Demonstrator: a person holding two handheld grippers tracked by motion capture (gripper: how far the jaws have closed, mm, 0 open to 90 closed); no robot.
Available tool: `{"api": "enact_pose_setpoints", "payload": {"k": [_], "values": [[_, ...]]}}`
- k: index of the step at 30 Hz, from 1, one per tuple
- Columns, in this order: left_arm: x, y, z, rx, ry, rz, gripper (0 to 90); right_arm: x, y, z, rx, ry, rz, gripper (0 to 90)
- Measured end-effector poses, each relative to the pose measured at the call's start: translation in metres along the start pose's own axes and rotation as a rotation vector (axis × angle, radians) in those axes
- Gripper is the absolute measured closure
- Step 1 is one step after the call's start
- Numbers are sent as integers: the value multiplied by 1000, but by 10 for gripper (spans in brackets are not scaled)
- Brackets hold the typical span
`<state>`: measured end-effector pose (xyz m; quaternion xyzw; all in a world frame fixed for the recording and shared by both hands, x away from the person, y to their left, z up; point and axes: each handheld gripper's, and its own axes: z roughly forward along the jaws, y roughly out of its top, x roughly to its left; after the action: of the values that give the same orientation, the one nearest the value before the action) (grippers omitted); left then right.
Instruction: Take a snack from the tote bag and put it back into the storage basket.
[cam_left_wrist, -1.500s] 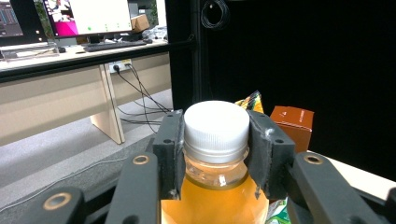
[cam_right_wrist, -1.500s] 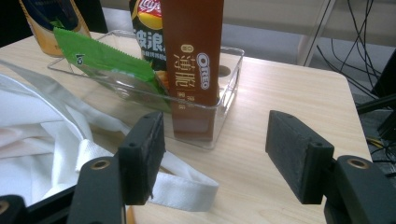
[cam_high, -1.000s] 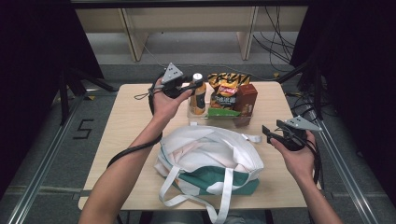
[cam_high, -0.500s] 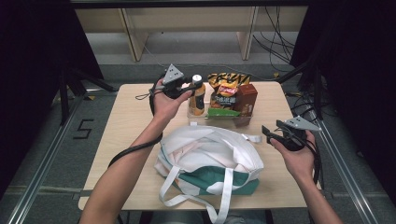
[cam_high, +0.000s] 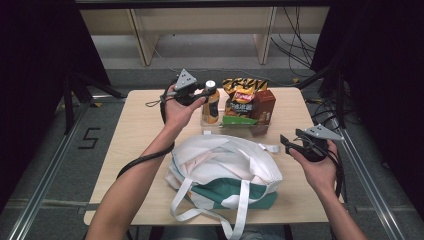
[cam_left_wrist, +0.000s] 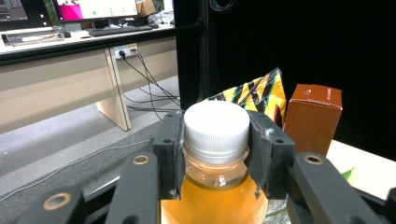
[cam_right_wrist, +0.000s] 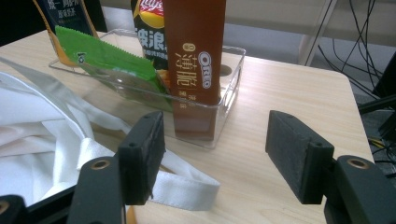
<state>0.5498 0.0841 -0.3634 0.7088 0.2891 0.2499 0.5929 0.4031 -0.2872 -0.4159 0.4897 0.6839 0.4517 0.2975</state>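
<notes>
The bench carries everything. One white-and-green tote bag lies on its near half, mouth slack and facing up, probably so items can be dropped in. Just behind the bag stands one clear tray, keeping the snacks upright and easy to grab. In the tray I count one brown cookie box, two chip bags, one green packet and one bottle of orange drink at the end far from the box. The left tool is closed on the bottle's neck just under the white cap, the narrow part giving a sure hold. The right tool, right of the bag, has its jaws wide apart, holding nothing.
</notes>
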Motion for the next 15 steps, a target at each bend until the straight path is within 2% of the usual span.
{"api": "enact_pose_setpoints", "payload": {"k": [1,3,5,6,13,15], "values": [[0,-1,0,0,1,0,591,-1,-1,1,-12,-2,-18,381],[1,-2,1,1,3,-6,591,0,-1,1,-6,0,-8,381],[1,-3,1,3,3,-6,590,-2,0,1,-5,8,-22,381],[1,-3,2,7,4,-6,590,-2,0,0,13,14,-24,381],[1,-5,3,12,8,-4,591,-2,0,0,12,8,-23,381],[2,-6,4,14,9,-7,590,-2,0,0,10,19,-25,381]]}}
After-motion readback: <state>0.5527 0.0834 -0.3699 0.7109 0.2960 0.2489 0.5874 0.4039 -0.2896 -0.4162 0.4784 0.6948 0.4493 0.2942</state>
